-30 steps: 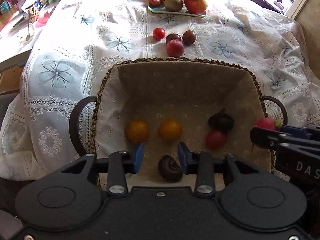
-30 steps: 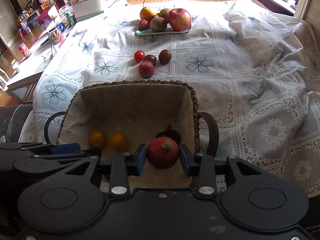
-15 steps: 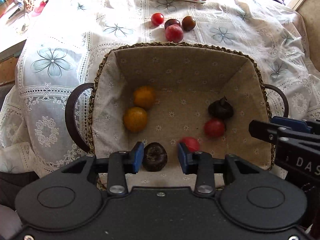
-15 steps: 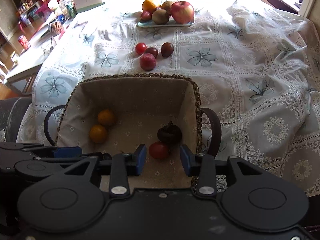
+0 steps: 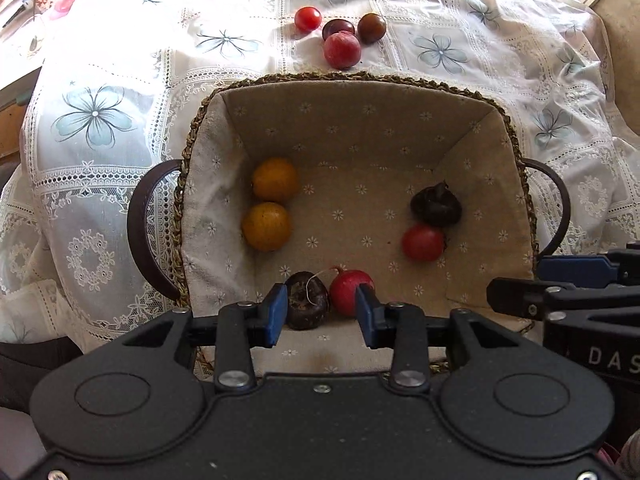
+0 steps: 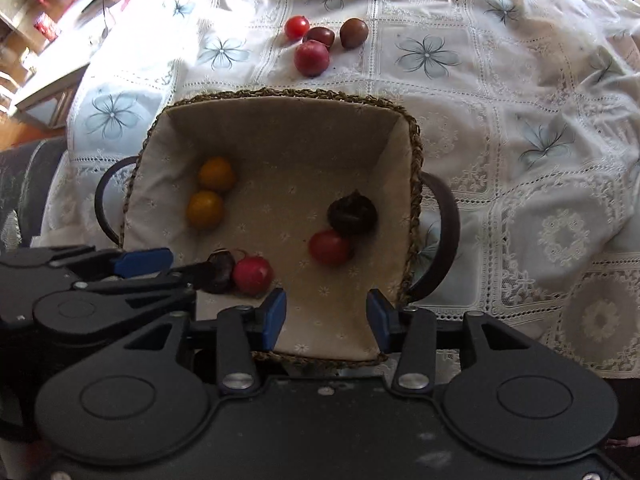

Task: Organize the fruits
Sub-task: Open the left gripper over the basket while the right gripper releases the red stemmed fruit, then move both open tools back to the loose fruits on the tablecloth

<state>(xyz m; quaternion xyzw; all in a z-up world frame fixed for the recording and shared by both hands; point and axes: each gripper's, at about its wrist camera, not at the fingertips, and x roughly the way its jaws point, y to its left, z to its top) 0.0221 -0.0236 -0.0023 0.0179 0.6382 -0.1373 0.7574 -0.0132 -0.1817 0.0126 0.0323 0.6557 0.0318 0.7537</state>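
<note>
Lined basket (image 5: 360, 128) below both empty, parted grippers (image 5: 322, 314) (image 6: 326, 318), holding two oranges (image 5: 266, 226), dark fruits (image 5: 436, 204), tomato (image 5: 423, 242), plus newly dropped radish (image 5: 350, 290) beside left gripper's tips.

A white lace tablecloth (image 6: 500, 92) printed with pale blue flowers (image 5: 94, 116) covered the table and hung in folds over its edges. Beyond its far left corner, a cluttered side surface (image 6: 52, 4) held small colourful items too blurred to identify. Wooden floor (image 6: 24, 132) showed below it.
</note>
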